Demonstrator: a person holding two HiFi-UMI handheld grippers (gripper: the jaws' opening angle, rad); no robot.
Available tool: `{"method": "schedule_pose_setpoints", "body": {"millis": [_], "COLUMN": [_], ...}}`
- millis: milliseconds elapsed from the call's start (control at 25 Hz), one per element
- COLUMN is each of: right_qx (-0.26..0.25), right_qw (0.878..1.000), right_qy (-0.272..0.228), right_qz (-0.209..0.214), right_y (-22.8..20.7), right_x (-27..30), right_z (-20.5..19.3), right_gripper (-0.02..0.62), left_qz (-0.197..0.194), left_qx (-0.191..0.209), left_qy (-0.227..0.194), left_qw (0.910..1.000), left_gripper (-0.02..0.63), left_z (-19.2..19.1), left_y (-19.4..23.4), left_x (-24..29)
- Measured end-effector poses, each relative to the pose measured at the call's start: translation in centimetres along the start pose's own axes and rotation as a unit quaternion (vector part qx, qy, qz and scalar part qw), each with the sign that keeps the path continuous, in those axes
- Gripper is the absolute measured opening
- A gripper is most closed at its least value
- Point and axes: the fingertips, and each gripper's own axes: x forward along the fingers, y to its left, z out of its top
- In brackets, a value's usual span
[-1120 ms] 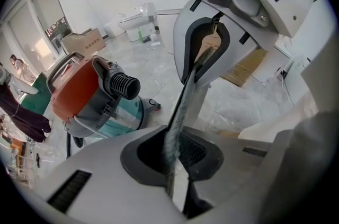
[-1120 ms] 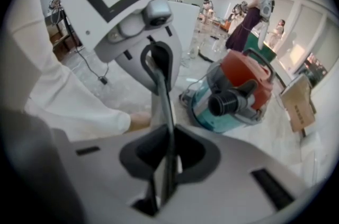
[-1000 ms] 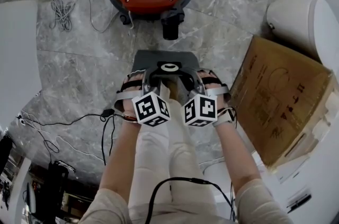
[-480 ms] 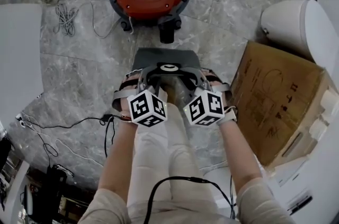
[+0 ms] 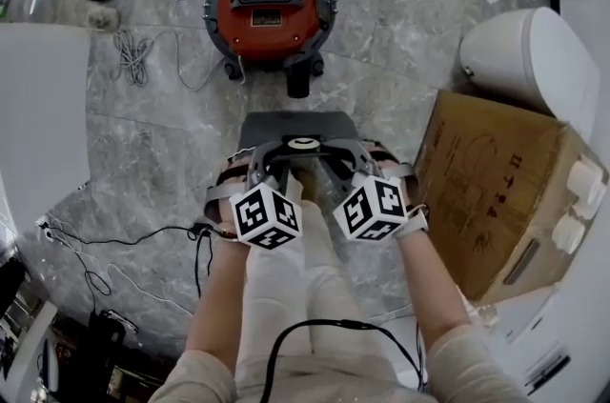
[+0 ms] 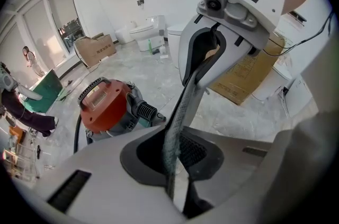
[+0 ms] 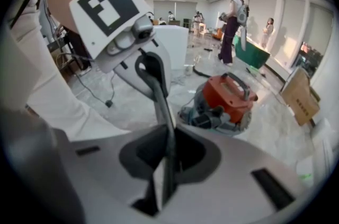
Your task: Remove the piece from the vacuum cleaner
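Raising the grey piece (image 5: 295,127) higher, well clear of the vacuum cleaner (image 5: 272,6), you kept left tongs (image 6: 170,164) and right tongs (image 7: 167,164) pinched on it; removal looked done.

readable text: none
vacuum cleaner (image 5: 272,6) sticker: yellow, upper centre of the head view, print too small to read
cardboard box (image 5: 505,191) print: faint marks, right side, illegible

The left tool (image 5: 274,157) and right tool (image 5: 339,157) are grey; each bears a white cube (image 5: 267,215) with black square markers; behind them, beige sleeves (image 5: 186,377), pale trousers (image 5: 286,277), a black cable (image 5: 315,324).
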Motion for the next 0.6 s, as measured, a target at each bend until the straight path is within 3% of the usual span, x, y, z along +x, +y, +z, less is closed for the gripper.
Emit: {"method": "schedule_pose_setpoints", "body": {"millis": [600], "right_qx": [-0.009], "right_qw": [1.000], "right_qy": [-0.013], "right_qz": [0.015], "right_y": [0.2], "right_x": [-7.1], "right_z": [5.2], "right_gripper": [0.046], "left_qz": [0.009], "left_qx": [-0.018], "left_qy": [-0.018], "left_qw": [0.9996], "left_gripper": [0.054], "left_z": [3.2], "left_y": [0.4], "left_x": [-8.3]}}
